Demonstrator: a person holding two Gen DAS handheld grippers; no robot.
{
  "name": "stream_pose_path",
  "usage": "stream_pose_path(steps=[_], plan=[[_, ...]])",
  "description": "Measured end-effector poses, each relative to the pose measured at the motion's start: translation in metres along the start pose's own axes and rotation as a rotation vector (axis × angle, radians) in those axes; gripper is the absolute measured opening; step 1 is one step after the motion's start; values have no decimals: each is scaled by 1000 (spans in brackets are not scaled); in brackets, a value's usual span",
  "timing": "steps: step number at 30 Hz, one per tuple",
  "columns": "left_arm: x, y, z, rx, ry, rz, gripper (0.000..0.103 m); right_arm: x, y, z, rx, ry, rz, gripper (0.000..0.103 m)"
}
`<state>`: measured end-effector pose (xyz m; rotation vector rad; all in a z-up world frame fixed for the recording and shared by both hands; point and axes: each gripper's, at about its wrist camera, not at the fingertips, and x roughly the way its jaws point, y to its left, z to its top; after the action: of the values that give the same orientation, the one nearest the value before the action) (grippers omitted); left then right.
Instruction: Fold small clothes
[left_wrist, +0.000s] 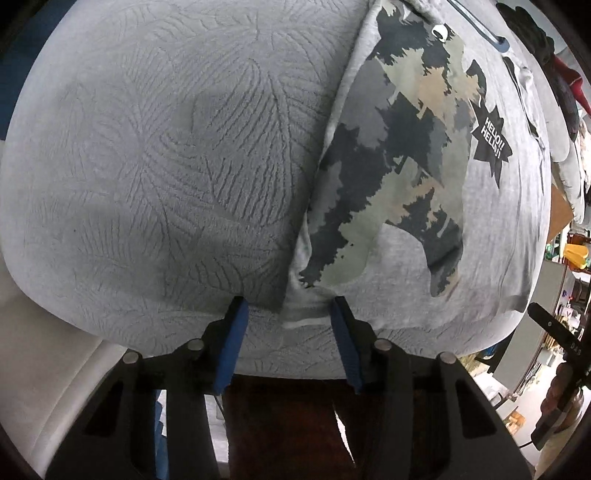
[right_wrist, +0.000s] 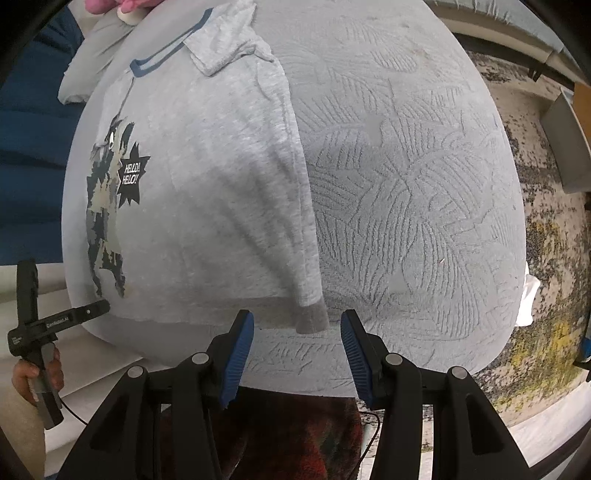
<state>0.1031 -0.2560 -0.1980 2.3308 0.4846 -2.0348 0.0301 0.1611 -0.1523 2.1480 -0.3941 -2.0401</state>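
Left wrist view: the left tongs (left_wrist: 288, 314) point down at a grey shirt (left_wrist: 491, 236) spread flat on a pale cover (left_wrist: 147, 166) embossed with leaves. The shirt's near corner, a strip of hem, lies between the two blue pads (left_wrist: 236, 332). The right-hand pad touches the cloth edge, the left-hand pad stands clear of it on bare cover, so the tongs are released, not clenched on anything. The shirt's camouflage print (left_wrist: 399, 155) runs away from the tongs, with a black star badge (left_wrist: 491, 144) reading "HELLO!! HELLO!!" off to its right.

Right wrist view: the right tongs (right_wrist: 297, 332) also point down, at the shirt's other near corner. The grey cuff of the hem sits between the pads, nearer the left-hand one, with open cover showing on the right side of the gap; these tongs are released too. Ahead of them the shirt stretches to its blue-trimmed collar (right_wrist: 166, 51). To their left, a hand (right_wrist: 40, 373) grips the handle of the other tool by the cover's edge. A mottled floor (right_wrist: 535, 258) lies to their right.
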Motion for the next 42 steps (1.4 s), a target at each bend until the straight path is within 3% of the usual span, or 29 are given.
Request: stream_pose_path(steps=[9,10,13,16,20,23,30,33,36,39,42], plan=[[-6,-6,4,2,-15,-31,19,2,5,2,3,-4,0,45],[3,-21,-3,6,-9,-32,16,2,4,2,4,-5,-3,45],[6,-20,-2,-33,18,-43,7,0,2,5,15,-9,4,45],[2,-14,-2,-110,45,-109,6,-2,-1,7,16,-15,7,45],[6,-23,-3,-55,52,-52,6,3,-2,10,25,-1,18,45],[11,-28,-3,-34,54,-28,6,11,1,15,19,20,18,37],[21,-34,-2,-25,53,-15,6,26,3,23,73,28,12,31],[25,-30,-1,-61,59,-42,6,30,9,20,52,35,-43,21],[27,-25,-1,-97,66,-71,6,30,7,22,72,45,-42,16],[29,-32,0,-71,77,-45,6,29,8,24,77,53,-26,8],[30,-41,0,-50,81,2,6,28,17,27,43,49,-44,6]])
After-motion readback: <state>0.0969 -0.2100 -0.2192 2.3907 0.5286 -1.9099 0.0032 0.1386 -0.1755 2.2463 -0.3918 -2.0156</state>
